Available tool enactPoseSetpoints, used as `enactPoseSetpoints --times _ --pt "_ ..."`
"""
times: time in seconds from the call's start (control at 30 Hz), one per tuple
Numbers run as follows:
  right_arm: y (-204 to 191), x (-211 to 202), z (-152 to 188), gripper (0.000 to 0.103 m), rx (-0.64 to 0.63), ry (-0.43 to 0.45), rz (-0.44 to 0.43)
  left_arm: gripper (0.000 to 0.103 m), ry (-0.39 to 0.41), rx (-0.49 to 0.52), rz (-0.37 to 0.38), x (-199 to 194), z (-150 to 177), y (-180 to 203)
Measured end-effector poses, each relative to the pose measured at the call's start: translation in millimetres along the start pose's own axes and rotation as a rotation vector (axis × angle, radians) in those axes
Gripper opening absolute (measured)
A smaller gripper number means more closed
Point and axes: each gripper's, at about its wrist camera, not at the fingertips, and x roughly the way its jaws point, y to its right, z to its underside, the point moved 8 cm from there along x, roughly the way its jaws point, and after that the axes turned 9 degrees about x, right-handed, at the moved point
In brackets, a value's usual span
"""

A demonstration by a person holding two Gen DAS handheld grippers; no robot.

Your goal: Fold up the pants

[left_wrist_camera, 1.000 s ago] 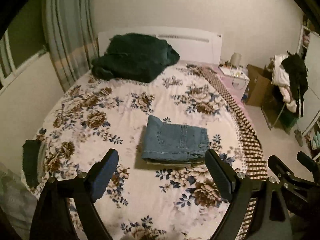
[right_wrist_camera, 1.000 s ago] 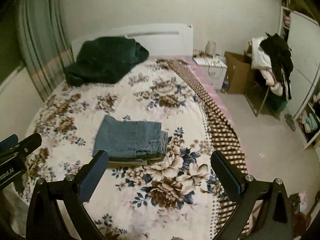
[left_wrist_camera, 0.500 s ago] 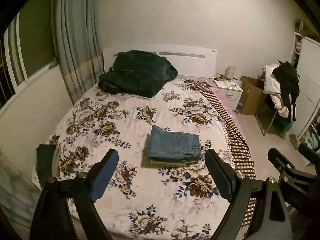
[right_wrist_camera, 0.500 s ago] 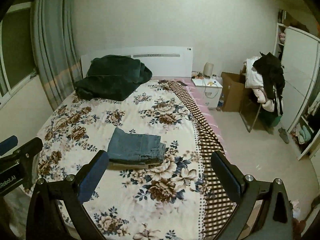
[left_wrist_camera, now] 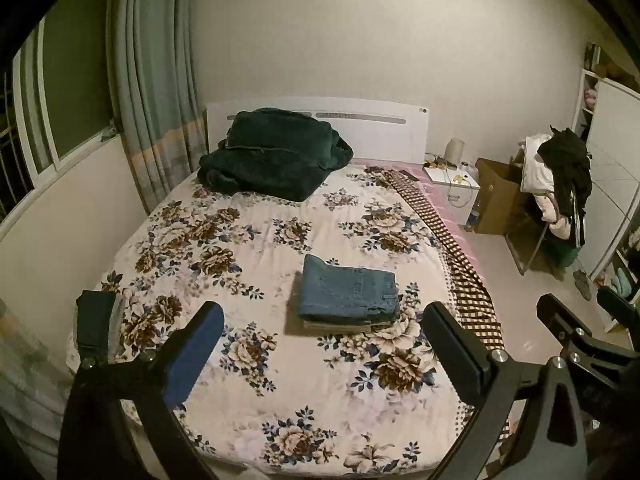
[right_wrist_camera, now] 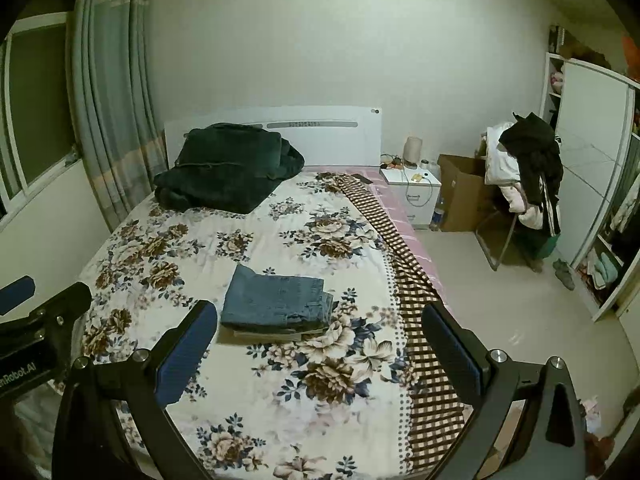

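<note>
On the floral bedspread of the bed, toward its near right part, the pants lie as a compact blue denim rectangle, stacked on a thinner pale folded piece whose edge peeks out beneath. Both tools hang well back from the bundle, above the foot of the bed: the left gripper has its fingers spread wide with nothing between them, and the right gripper is likewise fully parted and empty. Judging by the tidy stack, the folding looks finished, so the step in hand seems to be a clean withdrawal. To do that well, keep both tools high and clear of the cloth, since a dragged finger could catch the top layer at its open right edge and spring the fold. If any touch-up is wanted, press flat from above rather than pinching a corner. A dark green blanket sits heaped by the headboard, well apart from the pants.
</note>
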Motion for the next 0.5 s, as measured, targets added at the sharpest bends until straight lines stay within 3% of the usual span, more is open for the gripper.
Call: enactPoseSetpoints --times 0.5 --pt "3.8 1.9 -1.6 0.103 0.002 -0.003 0.005 0.102 -0.002 -0.006 -0.042 -6.0 -1.1 1.7"
